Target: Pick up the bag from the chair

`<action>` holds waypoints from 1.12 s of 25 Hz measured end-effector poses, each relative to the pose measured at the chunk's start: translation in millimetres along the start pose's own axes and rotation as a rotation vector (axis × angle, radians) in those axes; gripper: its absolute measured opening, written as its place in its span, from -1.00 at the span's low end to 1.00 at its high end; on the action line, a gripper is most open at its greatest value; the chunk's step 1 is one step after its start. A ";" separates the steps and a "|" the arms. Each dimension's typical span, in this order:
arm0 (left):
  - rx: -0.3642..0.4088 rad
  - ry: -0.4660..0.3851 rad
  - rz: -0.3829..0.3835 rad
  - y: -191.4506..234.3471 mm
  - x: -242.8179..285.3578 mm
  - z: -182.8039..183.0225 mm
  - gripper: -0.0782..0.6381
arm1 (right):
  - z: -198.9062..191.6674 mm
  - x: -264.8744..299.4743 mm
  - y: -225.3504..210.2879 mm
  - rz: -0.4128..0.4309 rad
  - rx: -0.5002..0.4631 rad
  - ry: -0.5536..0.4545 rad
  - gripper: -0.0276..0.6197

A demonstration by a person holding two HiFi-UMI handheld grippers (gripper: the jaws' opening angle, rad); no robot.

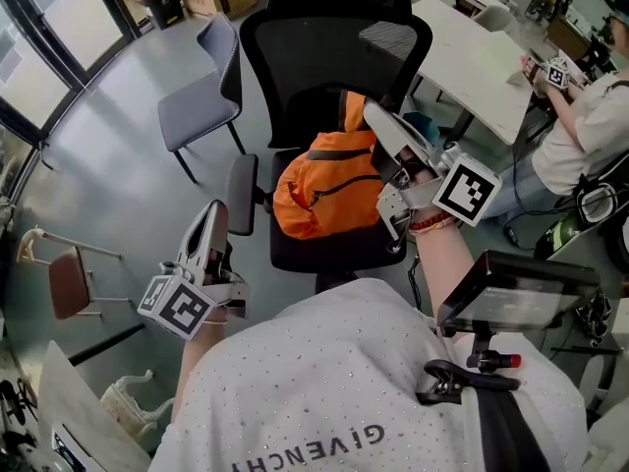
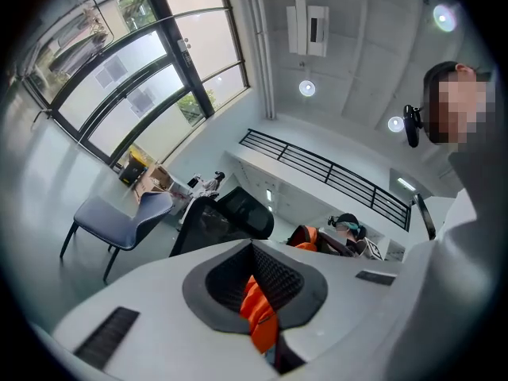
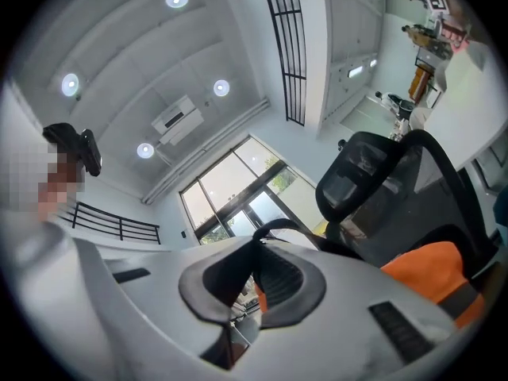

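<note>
Right gripper [image 1: 373,114] clamped on the bag [image 1: 324,190]; bag on chair [image 1: 334,47] seat.
The orange bag sat on the black office chair's seat, against the backrest. The right gripper's jaws were closed on the black strap loop [image 3: 279,227] at the bag's top. The left gripper [image 1: 216,214] was beside the armrest [image 1: 242,193], clear of the bag, jaws together and empty.

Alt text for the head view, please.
An orange bag sits on a black office chair, with the right gripper at its raised top strap. The left gripper hangs low beside the chair, clear of the bag. A grey chair stands beyond, to the left.
</note>
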State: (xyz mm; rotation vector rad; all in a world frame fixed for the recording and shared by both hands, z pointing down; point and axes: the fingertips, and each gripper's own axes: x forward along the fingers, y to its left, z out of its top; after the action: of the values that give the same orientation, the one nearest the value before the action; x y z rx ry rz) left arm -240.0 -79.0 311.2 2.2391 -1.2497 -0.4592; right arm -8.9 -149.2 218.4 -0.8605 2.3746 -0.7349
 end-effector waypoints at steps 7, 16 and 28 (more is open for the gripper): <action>0.011 0.008 -0.035 -9.7 -14.3 1.6 -0.78 | 2.9 -13.2 26.7 0.011 -0.020 -0.037 -0.87; 0.001 0.027 -0.061 -11.4 -34.7 -9.4 -0.78 | -4.3 -33.8 56.9 0.020 -0.039 -0.087 -0.87; -0.046 0.059 -0.063 -18.3 -48.7 -44.9 -0.78 | -25.2 -66.0 64.5 -0.005 -0.033 -0.063 -0.87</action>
State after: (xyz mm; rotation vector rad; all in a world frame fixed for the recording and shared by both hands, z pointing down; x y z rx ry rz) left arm -229.0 -16.7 338.0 2.2418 -1.1310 -0.4374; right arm -6.9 -53.6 213.8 -0.8900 2.3364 -0.6621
